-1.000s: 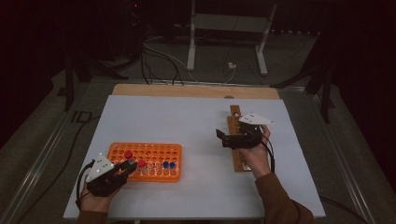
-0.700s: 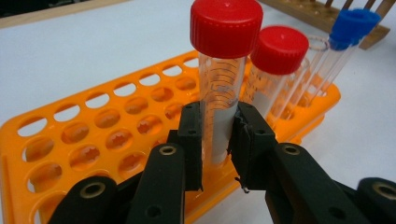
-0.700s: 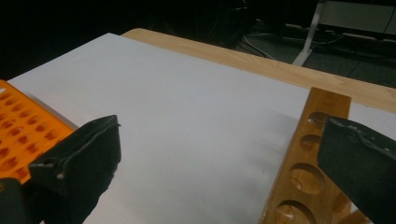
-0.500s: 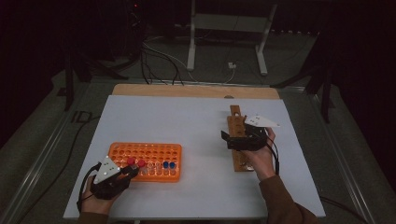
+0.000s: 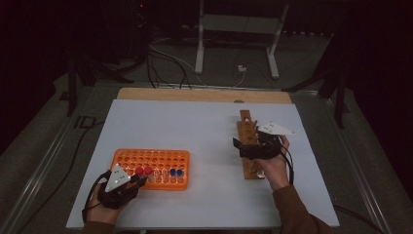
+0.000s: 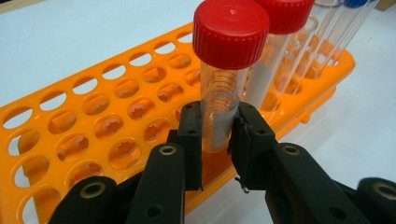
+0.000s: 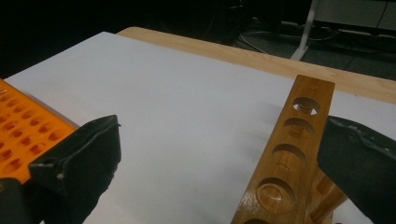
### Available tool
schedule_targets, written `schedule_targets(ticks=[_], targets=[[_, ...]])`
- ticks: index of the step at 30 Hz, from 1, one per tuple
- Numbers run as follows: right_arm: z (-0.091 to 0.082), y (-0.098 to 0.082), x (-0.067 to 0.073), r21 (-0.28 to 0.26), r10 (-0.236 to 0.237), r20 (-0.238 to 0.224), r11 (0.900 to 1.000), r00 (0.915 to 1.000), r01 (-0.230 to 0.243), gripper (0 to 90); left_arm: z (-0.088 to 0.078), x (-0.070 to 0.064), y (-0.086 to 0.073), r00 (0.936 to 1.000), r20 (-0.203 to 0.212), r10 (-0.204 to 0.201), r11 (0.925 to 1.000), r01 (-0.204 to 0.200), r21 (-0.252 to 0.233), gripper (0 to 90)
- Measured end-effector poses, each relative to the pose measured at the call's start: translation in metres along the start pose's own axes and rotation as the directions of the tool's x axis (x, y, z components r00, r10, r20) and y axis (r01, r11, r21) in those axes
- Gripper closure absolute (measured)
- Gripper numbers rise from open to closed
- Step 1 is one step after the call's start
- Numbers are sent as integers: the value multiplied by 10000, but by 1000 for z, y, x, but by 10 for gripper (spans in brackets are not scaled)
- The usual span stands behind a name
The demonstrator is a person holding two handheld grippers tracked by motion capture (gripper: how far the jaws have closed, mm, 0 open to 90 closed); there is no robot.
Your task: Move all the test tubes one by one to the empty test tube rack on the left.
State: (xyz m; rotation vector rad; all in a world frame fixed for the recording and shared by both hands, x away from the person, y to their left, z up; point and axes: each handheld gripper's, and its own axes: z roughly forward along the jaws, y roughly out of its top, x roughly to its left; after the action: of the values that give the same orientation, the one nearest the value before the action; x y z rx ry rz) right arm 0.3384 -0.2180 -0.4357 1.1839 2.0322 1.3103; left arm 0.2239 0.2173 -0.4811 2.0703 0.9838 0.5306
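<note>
An orange tube rack lies at the table's near left. My left gripper reaches into its near edge from the left. In the left gripper view the gripper is shut on the clear body of a red-capped tube standing upright in the orange rack. A second red-capped tube stands right behind it, and blue-capped tubes stand farther along. My right gripper is over a long wooden rack on the right, jaws wide open. The wooden rack lies just inside one jaw.
The white table top has bare room between the two racks. A wooden strip runs along the far edge. Beyond it, cables and a metal stand sit on the dark floor. Blue caps mark the orange rack's near right.
</note>
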Motion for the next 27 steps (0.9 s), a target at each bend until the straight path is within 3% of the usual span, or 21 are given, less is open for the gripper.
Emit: schedule_targets(ticks=[13, 18, 27], targets=[[-7, -9, -5, -98, 138, 5, 9999, 9999, -138, 2, 1, 1, -1, 9999, 137, -105, 9999, 103, 119, 735], [-10, -13, -8, -187, 197, 29, 9996, 9998, -196, 2, -2, 3, -3, 9993, 241, -271, 9996, 271, 37, 588], [-16, -19, -13, -255, 263, 141, 9993, 9996, -259, 2, -15, 6, 2, 9970, 438, -635, 9920, 679, -1065, 403]])
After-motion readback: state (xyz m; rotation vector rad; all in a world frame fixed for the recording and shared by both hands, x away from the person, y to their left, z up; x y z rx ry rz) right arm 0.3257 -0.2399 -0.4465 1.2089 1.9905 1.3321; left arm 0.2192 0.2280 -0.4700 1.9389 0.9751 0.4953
